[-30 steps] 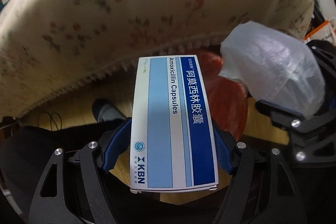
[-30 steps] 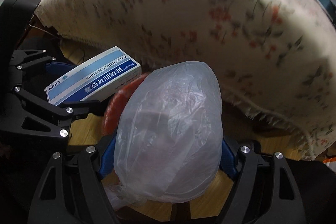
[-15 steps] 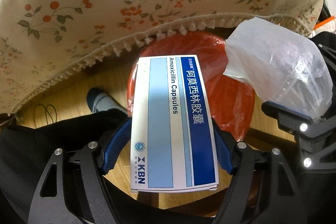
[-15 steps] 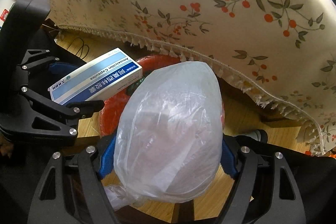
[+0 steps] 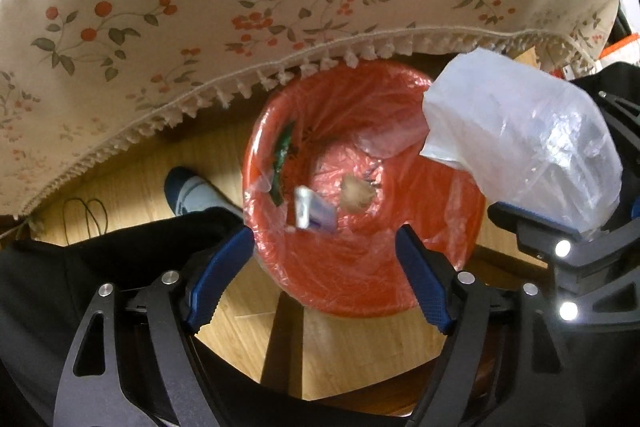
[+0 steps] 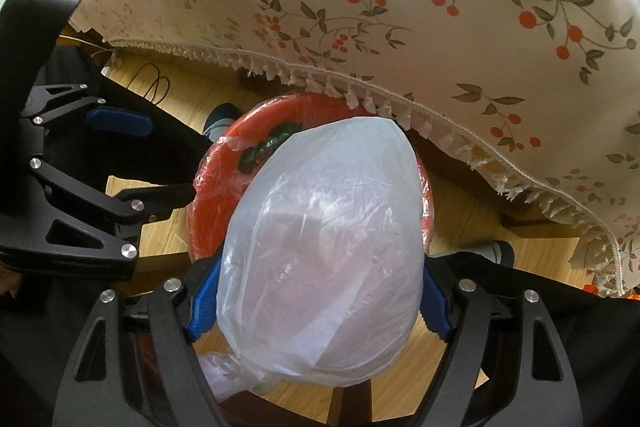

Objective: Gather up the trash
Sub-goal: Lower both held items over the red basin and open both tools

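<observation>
The left claw (image 5: 324,267), now spread and empty, is hovering above the red bin (image 5: 360,291) where the medicine box (image 5: 314,213) is falling; the right claw (image 6: 320,295) is still pinching the plastic bag (image 6: 324,247).

Both wrist views look down, sharing the red bin (image 5: 360,187).

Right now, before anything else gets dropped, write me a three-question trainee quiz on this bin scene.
1. True or false: the left gripper is shut on the box.
2. What does the right gripper hold? A) bag B) sock C) cable
3. Fill in: the bin has a ____ liner.

Key: 1 false: the jaws stand open and empty, and the box, blurred, shows inside the bin. 2 A: the jaws are shut on the clear bag, above the bin. 3 red.
</observation>
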`<state>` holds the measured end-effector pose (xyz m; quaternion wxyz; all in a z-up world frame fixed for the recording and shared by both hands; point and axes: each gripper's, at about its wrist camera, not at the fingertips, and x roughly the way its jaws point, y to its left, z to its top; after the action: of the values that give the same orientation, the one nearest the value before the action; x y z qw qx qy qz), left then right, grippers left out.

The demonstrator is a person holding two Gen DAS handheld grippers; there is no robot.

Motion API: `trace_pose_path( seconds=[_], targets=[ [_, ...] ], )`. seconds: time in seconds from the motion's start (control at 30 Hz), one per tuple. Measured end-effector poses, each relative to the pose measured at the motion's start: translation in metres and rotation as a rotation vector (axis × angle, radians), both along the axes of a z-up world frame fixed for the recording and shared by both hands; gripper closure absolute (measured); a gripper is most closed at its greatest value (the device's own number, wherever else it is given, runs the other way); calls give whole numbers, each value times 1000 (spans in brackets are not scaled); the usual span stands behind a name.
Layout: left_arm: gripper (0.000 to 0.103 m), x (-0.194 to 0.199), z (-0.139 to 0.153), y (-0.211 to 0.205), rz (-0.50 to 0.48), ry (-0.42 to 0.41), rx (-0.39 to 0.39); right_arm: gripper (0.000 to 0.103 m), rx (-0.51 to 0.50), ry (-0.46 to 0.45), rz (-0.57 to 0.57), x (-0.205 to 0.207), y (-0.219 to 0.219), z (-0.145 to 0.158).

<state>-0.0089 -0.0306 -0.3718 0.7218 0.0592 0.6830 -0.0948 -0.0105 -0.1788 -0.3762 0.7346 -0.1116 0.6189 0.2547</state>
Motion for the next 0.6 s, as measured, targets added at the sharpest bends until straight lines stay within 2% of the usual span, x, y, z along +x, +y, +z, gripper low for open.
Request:
trace_pose_path(
  seconds=[0.6],
  targets=[
    [26, 0, 1, 3, 18, -7, 0, 24, -20, 35, 35, 2, 10, -16]
  ],
)
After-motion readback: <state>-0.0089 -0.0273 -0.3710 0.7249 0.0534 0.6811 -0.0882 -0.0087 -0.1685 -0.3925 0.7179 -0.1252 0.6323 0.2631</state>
